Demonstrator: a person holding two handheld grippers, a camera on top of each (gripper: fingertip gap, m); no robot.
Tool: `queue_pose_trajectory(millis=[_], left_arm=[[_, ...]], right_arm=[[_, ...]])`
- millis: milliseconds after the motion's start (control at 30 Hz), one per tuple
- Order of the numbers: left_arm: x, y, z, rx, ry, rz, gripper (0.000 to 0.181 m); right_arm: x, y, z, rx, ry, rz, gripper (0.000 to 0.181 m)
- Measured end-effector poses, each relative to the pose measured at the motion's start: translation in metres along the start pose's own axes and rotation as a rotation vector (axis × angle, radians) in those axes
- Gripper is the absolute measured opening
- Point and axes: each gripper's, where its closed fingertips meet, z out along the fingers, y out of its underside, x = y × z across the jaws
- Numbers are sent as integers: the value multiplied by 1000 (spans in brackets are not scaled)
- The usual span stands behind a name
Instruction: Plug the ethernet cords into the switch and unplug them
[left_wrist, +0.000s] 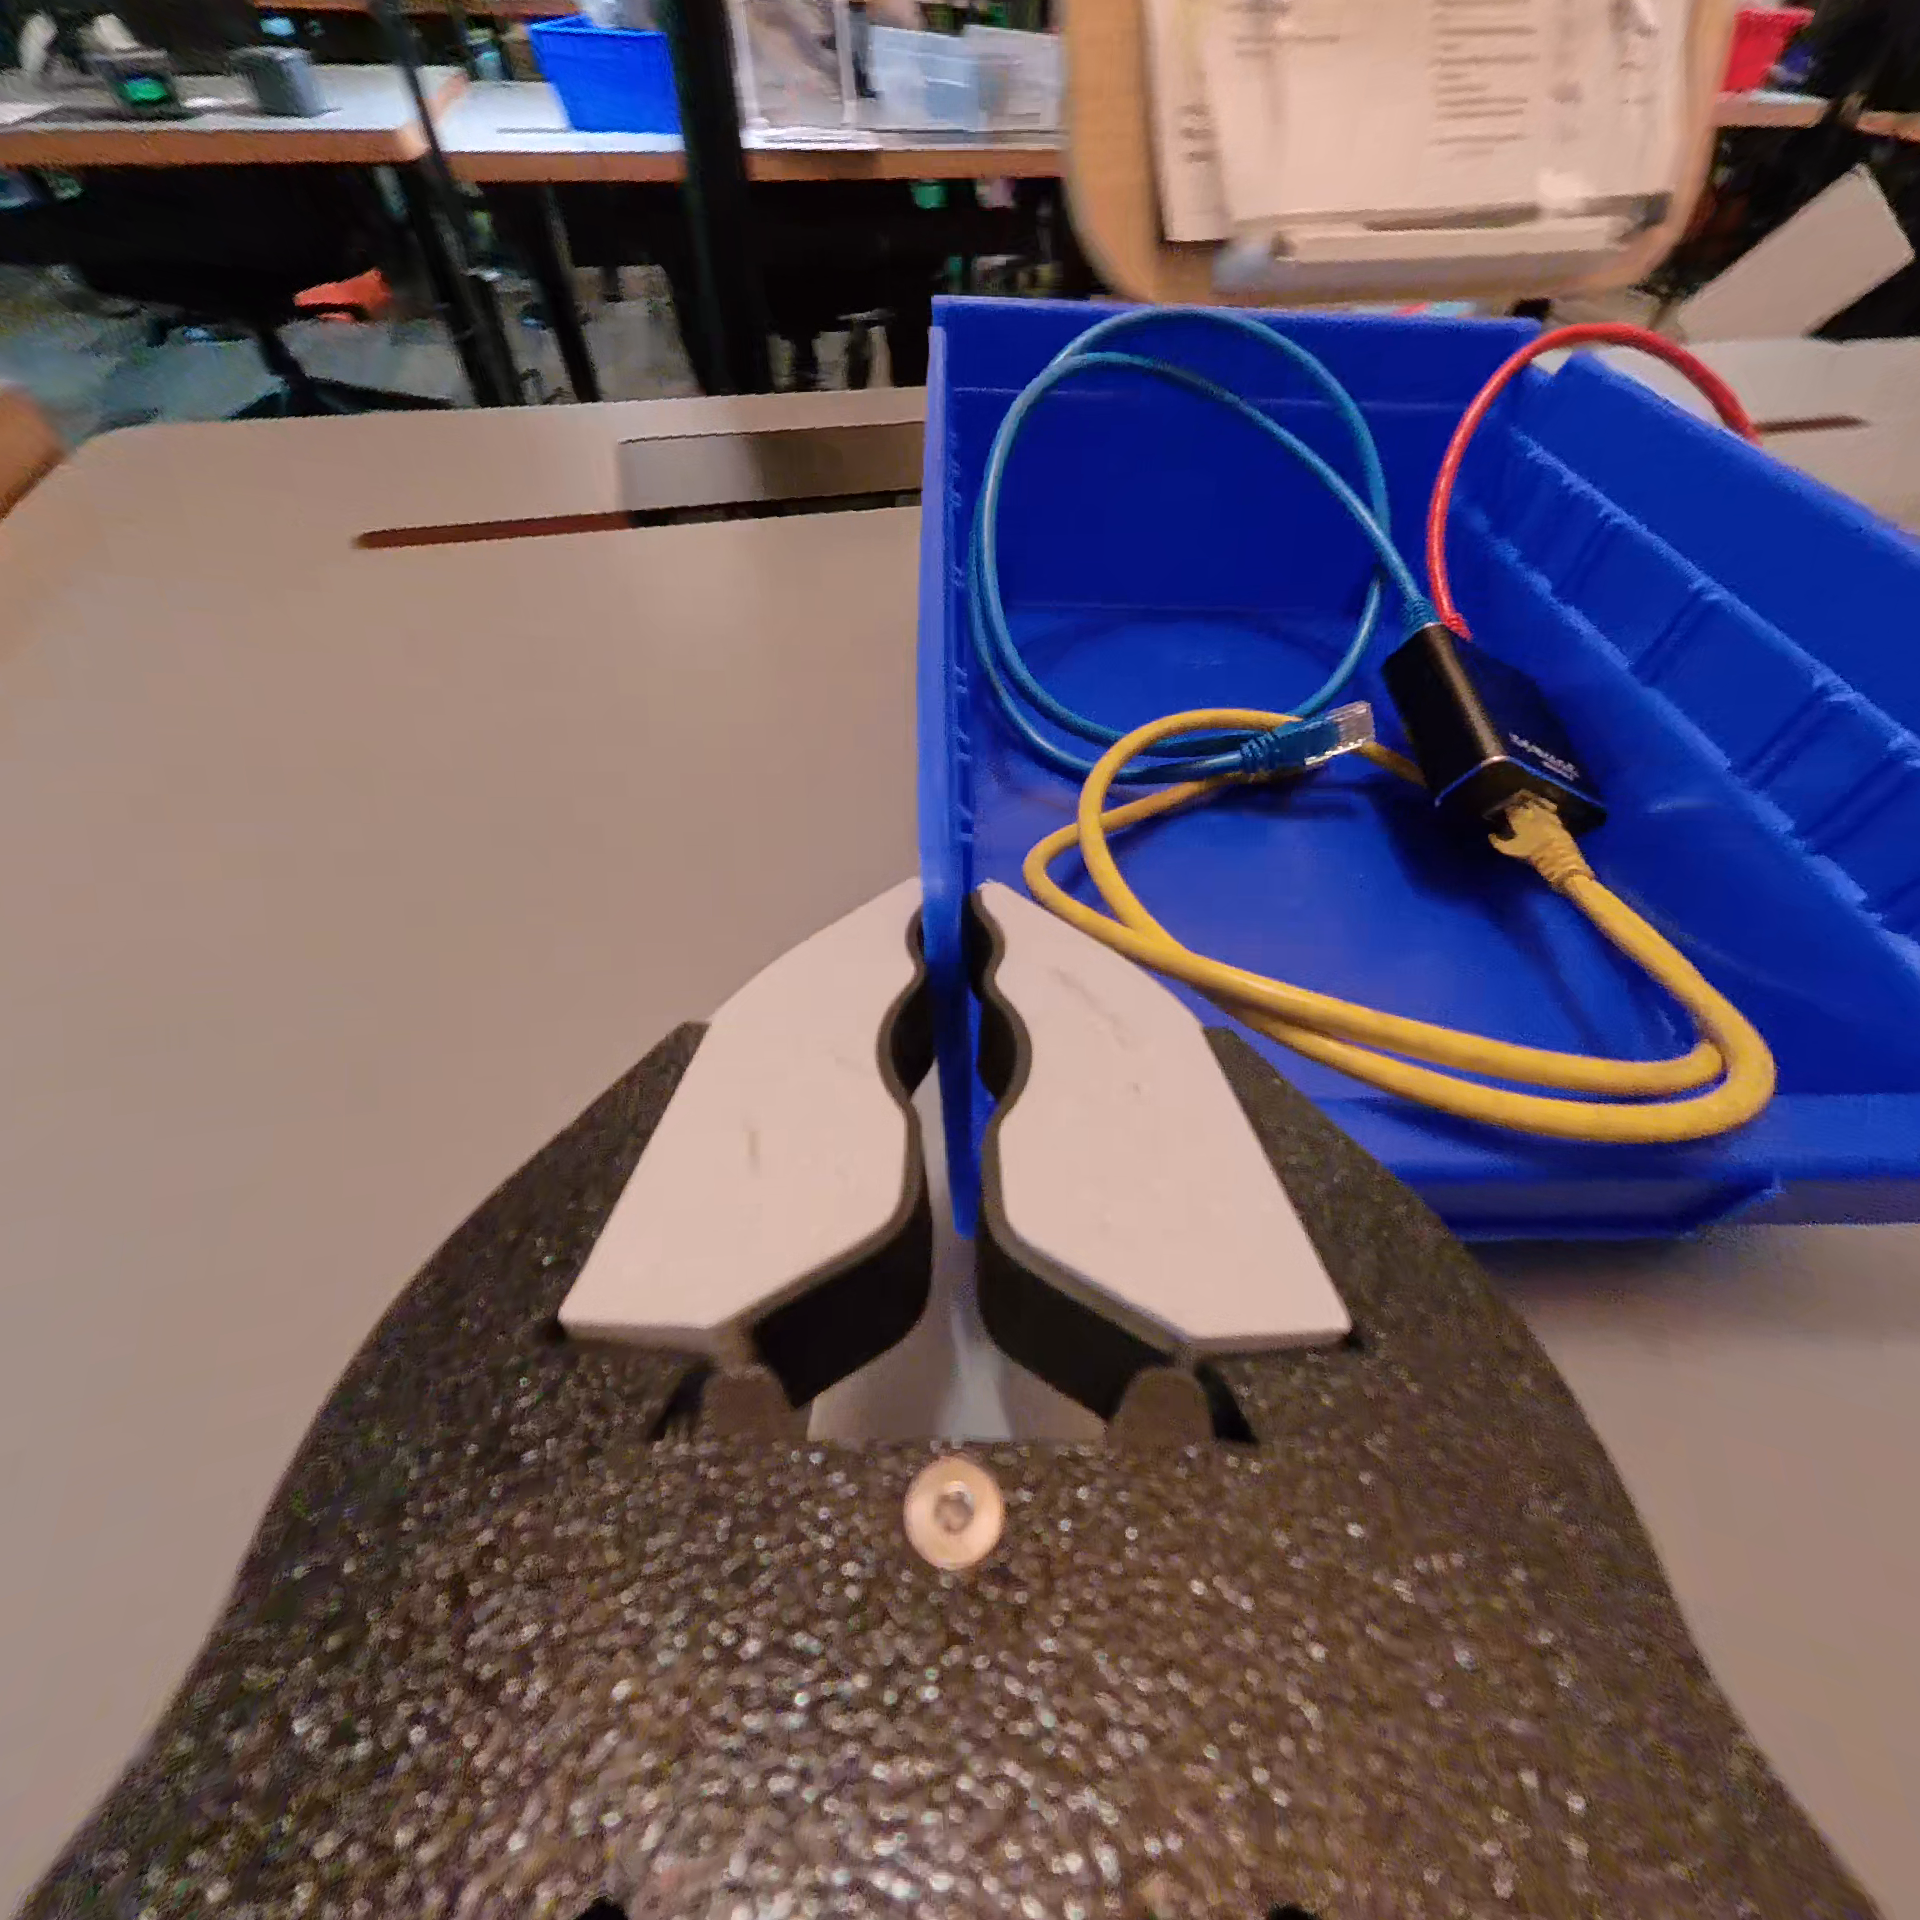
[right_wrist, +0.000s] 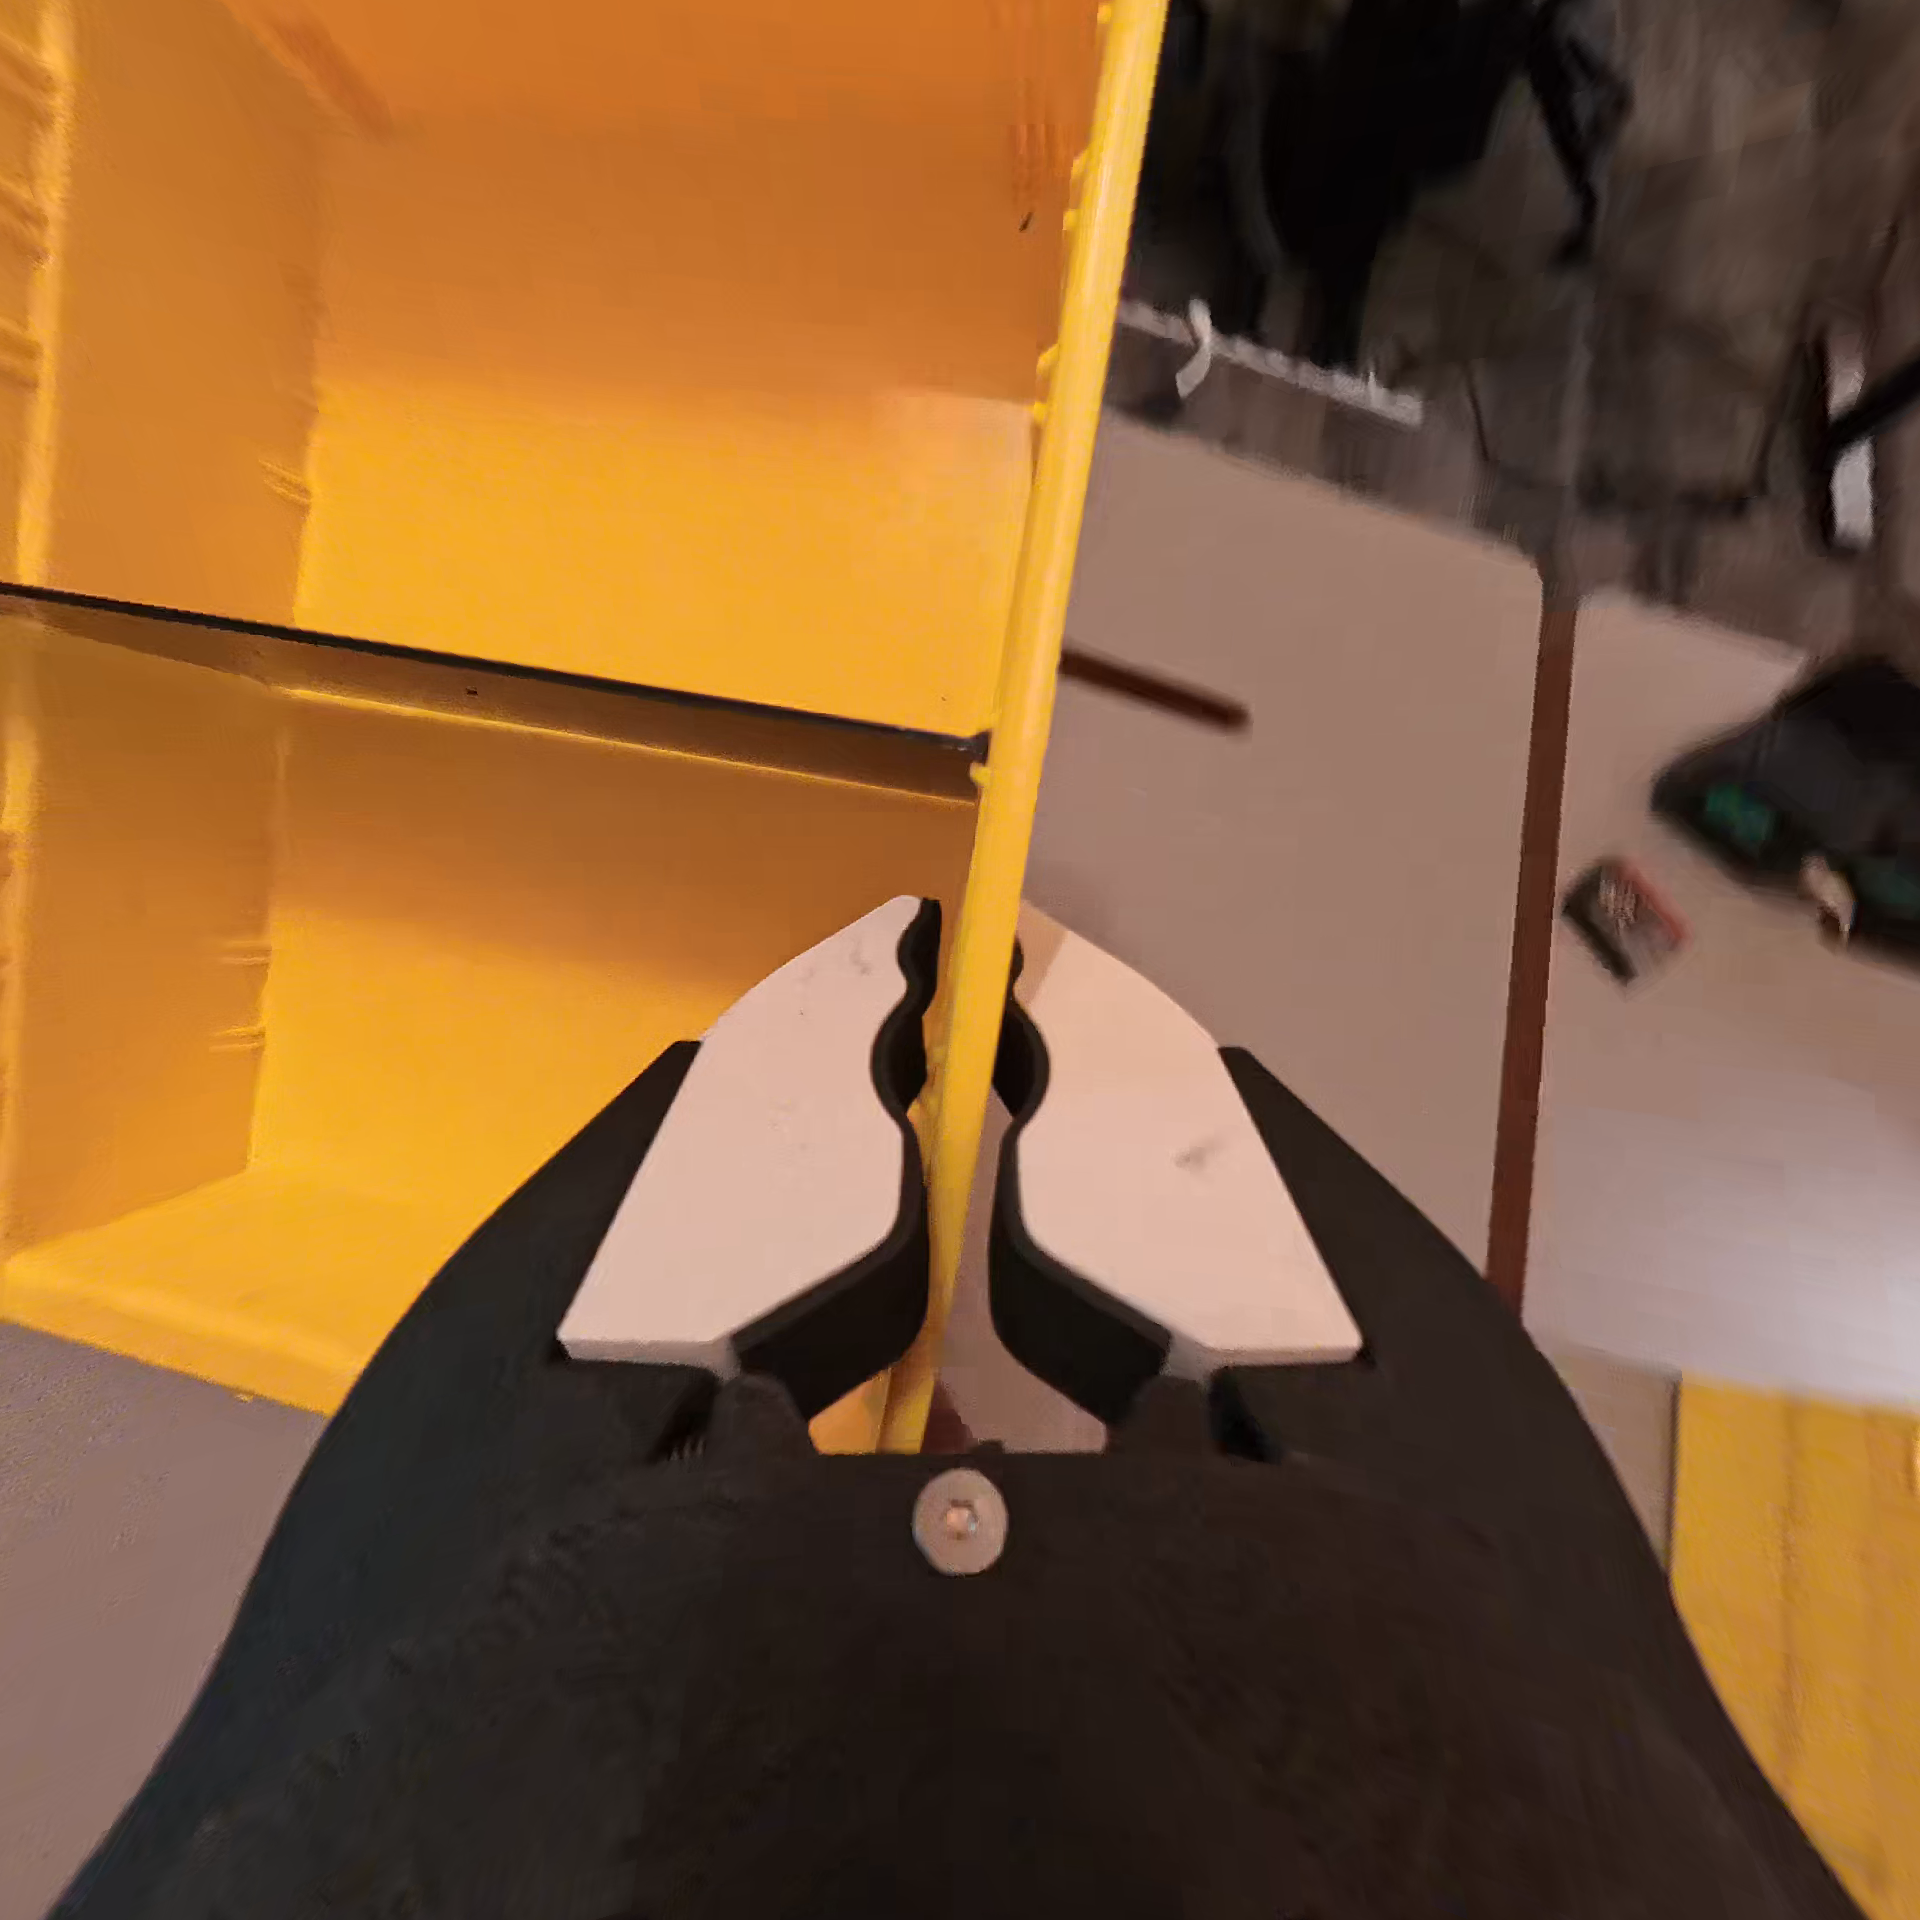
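On the table (left_wrist: 416, 831), the left gripper (left_wrist: 948, 914) pinches the blue bin's (left_wrist: 1299, 935) wall and the right gripper (right_wrist: 971, 935) the yellow bin's (right_wrist: 1049, 623) wall, so hold both level, keeping switch (left_wrist: 1486, 727) and cords inside.

Left gripper (left_wrist: 948, 914) body: black, coarse speckled plastic with a glittery grain, flaring wide toward the camera.
Left fingers (left_wrist: 769, 1132): pale grey flat curved plates, backed by black pads with wavy inner edges.
Left screw (left_wrist: 953, 1509): a silver hex-socket head, centred below the fingers.
Right gripper (right_wrist: 971, 925) body: matte black, smoother, same flared shape.
Right fingers (right_wrist: 769, 1143): whitish plates with faint scuffs, black wavy pads.
Right screw (right_wrist: 958, 1523): a silver hex-socket head, centred.
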Motion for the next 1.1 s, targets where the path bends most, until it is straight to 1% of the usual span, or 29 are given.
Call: queue_pose_trajectory(millis=[100, 200, 267, 333, 400, 467, 567, 667, 733, 767, 800, 833, 867, 900, 933, 967, 1000, 1033, 1067, 1100], left_arm=[[-45, 1, -6, -7, -78, -13, 2], [-89, 0, -7, -11, -139, -28, 2], [-116, -1, -7, -11, -176, -41, 2], [-139, -3, -5, -11, -203, -34, 2], [-158, -4, -3, -19, -228, -27, 2], [-173, -5, 0, -27, -241, -36, 2], [-188, -6, 3, -42, -265, -42, 4], [-194, -4, 3, -109, -275, -29, 8], [-198, -6, -5, -185, -336, -18, 27], [-197, -15, -11, -193, -368, -17, 35], [-191, -28, -15, -177, -375, -18, 38], [-178, -43, -14, -145, -345, -23, 37], [-157, -58, -10, -111, -265, -30, 36], [-132, -68, -2, -103, -148, -44, 35], [-108, -71, 6, -149, -22, -86, 34], [-85, -66, 15, -241, 105, -163, 37], [-65, -61, 23, -340, 232, -252, 46], [-50, -59, 33, -412, 334, -340, 57], [-45, -57, 46, -452, 372, -426, 61], [-48, -54, 61, -481, 367, -507, 60]], right_arm=[[56, 84, 17, -132, 9, 140, 10], [93, 144, 29, -219, 28, 239, 12], [104, 169, 35, -260, 27, 291, 11], [106, 180, 44, -259, -16, 334, 12], [109, 189, 54, -279, -35, 332, 8], [113, 187, 61, -276, -37, 269, 6], [117, 182, 68, -291, -46, 228, 6], [122, 176, 76, -276, -55, 198, 6], [125, 173, 78, -263, -45, 170, 5], [127, 171, 77, -253, -32, 152, 7], [131, 169, 74, -241, 1, 130, 15], [137, 164, 71, -218, 50, 95, 25], [142, 157, 64, -195, 102, 54, 38], [148, 150, 56, -173, 164, 12, 55], [151, 141, 45, -151, 216, -27, 66], [150, 132, 34, -124, 245, -60, 65], [143, 120, 23, -87, 251, -86, 64], [132, 108, 13, -31, 235, -96, 68], [115, 95, 2, 42, 191, -94, 71], [94, 82, -8, 124, 125, -83, 73]])
